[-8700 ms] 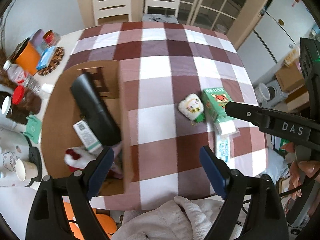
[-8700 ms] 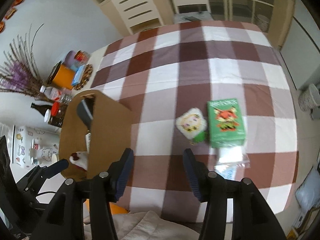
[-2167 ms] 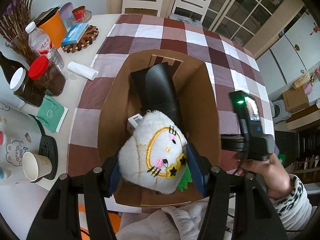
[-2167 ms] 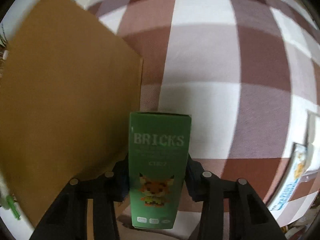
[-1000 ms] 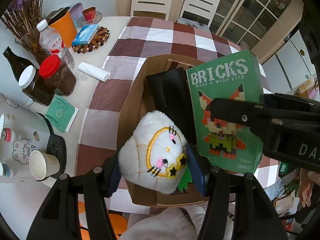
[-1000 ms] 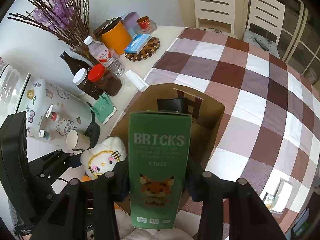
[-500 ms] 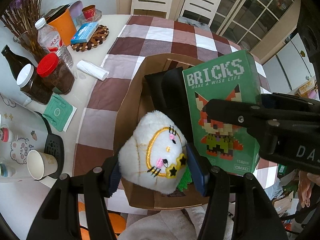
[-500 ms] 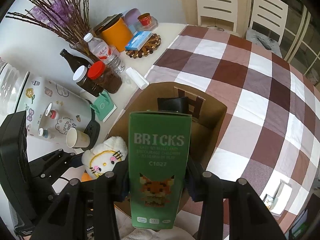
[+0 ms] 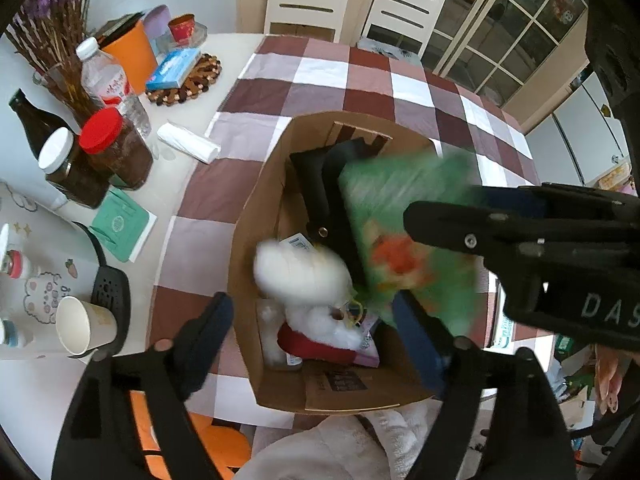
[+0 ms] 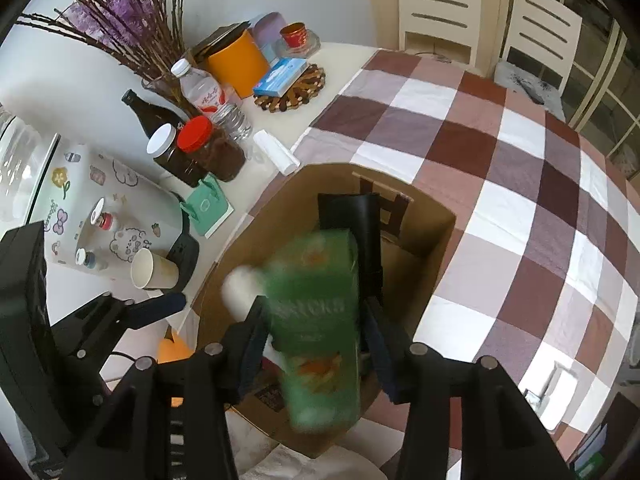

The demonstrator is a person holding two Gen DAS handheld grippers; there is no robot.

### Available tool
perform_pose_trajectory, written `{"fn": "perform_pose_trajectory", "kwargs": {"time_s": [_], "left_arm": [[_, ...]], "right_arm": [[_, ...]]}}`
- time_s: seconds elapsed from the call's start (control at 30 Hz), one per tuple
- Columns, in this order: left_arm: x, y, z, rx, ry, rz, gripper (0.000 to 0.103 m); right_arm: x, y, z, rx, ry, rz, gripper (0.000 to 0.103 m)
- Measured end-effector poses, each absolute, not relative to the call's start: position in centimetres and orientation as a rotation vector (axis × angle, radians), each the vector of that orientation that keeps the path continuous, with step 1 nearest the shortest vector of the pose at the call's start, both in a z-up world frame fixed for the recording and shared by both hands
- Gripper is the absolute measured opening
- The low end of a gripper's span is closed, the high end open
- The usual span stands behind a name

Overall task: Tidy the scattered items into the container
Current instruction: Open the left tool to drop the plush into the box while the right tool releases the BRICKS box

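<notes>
Both grippers hang over the open cardboard box [image 9: 276, 392], pointing down into it. The left gripper [image 9: 316, 344] is spread wide and empty; the white plush toy [image 9: 304, 276], blurred, lies inside the box. The right gripper [image 10: 316, 344] also looks parted, with the blurred green BRICKS box [image 10: 320, 320] between its fingers, apparently loose.

Green box [image 10: 316, 312], brown-white checked tablecloth [image 10: 520, 168]
</notes>
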State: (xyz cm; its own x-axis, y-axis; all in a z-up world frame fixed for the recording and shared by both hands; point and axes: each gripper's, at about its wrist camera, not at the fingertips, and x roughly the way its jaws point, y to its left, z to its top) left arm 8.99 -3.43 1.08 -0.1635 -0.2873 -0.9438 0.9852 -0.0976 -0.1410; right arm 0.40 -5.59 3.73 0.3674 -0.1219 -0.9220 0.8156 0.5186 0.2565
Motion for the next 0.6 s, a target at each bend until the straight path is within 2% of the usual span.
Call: {"fn": "perform_pose_trajectory", "kwargs": {"time_s": [0.1,0.6], "left_arm": [[9.2,-3.3,1.7,0.941,1.054,-1.502,0.086],[7.5,-2.4,3.3,0.935,1.016,-1.522,0.086]], "right_arm": [[0.1,-5.7,4.8,0.799,0.991,-0.722,0.054],[-3.2,-5.3,6.0,0.832,0.932,-0.765,0.054]]}}
